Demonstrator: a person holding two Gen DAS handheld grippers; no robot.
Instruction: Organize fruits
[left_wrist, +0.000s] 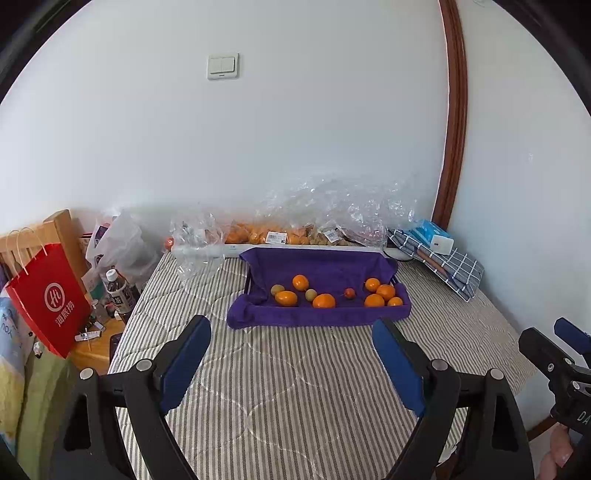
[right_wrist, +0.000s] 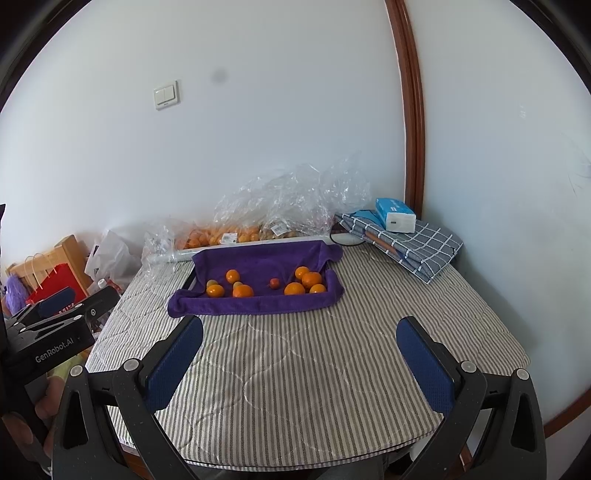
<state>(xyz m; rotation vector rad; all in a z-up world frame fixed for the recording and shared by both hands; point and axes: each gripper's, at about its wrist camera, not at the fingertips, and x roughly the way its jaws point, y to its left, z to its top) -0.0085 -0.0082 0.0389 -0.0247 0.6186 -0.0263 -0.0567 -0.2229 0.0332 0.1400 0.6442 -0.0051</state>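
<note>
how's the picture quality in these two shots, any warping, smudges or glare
Left wrist view: strong fisheye bending, the door frame bows, corners go black; even daylight, soft shadows, fruit sharp. Right wrist view: same bending, plus a dark smudge over the wall, probably on the lens; the plastic bags glint slightly.

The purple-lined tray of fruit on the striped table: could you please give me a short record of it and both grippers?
tray: purple cloth-lined tray at the far middle of the striped table
contents: orange citrus fruits, two greenish fruits, one small red fruit
behind tray: clear bags of fruit along the wall
left gripper: open, empty
right gripper: open, empty
</note>
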